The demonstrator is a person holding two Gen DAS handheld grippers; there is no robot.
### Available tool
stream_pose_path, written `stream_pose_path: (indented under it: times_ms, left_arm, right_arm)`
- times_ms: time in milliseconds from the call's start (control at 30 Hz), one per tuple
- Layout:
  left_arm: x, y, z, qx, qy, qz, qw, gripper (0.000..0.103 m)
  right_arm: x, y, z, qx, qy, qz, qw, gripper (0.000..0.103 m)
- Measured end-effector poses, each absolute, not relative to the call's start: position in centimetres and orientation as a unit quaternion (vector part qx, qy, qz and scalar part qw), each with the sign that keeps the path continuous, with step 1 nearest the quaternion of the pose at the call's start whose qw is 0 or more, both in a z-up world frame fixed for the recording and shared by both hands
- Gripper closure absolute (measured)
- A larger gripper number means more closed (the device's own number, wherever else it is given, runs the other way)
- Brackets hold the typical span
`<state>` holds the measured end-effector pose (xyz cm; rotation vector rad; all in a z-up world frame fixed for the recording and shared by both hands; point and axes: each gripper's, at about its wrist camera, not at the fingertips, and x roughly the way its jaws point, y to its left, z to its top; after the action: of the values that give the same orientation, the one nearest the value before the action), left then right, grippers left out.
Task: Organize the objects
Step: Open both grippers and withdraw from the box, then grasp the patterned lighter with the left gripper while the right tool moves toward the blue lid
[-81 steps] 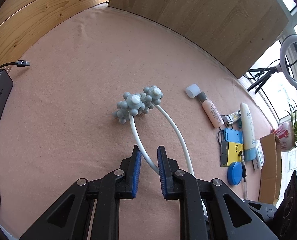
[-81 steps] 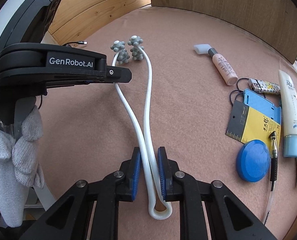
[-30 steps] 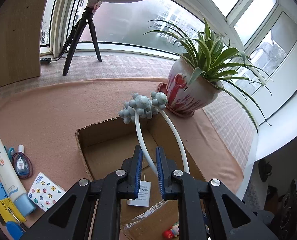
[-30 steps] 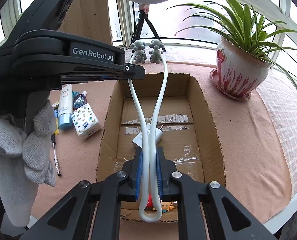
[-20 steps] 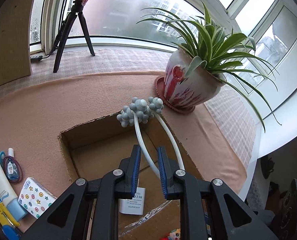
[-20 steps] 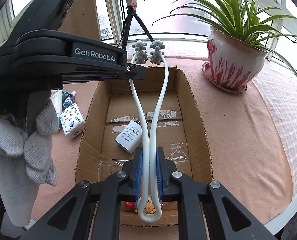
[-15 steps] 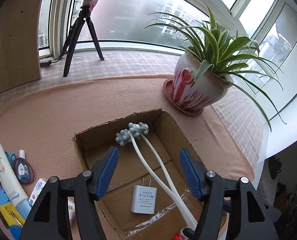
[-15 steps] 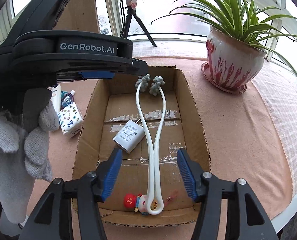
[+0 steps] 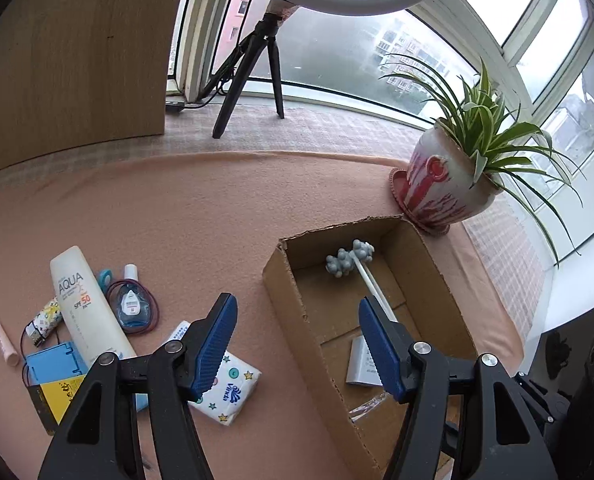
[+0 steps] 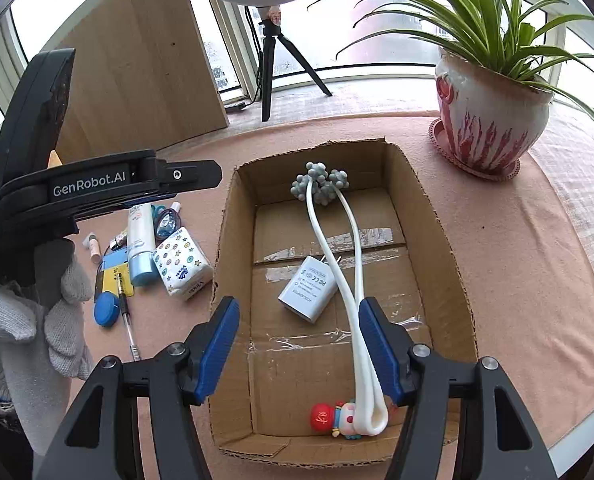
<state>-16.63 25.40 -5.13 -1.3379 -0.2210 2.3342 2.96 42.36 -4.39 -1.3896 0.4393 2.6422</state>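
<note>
Both tools (image 9: pixel 297 344) (image 10: pixel 299 346) wide apart, empty.

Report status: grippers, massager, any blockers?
Left gripper and right gripper open, empty. Massager lying in the box, across the charger and toy. No blockers seen.

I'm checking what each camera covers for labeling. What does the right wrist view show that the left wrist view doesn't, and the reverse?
Only the right wrist view shows the small red-and-white toy figure at the near end of the box, the looped end of the massager beside it, and the gloved hand holding the left gripper. Only the left wrist view shows the blue card unblocked. Both show the cardboard box, charger, potted plant, sunscreen tube and tissue pack.
</note>
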Motion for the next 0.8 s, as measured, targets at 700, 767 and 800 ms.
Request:
stream_pose_path:
  times_ms: [700, 767, 800]
  left_arm:
    - [-21.1, 3.9, -10.7, -0.541, -0.123, 0.826, 0.098, 0.038]
    - [-21.7, 3.8, -11.1, -0.546, -0.124, 0.822, 0.101, 0.039]
    - [-22.0, 3.8, -11.4, -0.549, -0.122, 0.821, 0.103, 0.039]
  right_arm:
    - [-1.8, 29.5, -6.3, -0.503, 0.123, 0.854, -0.047, 0.045]
    - [-2.0, 28.7, -6.6, -0.509, 0.119, 0.851, -0.052, 0.047]
    - [-2.1, 28.3, -6.8, -0.513, 0.118, 0.849, -0.054, 0.050]
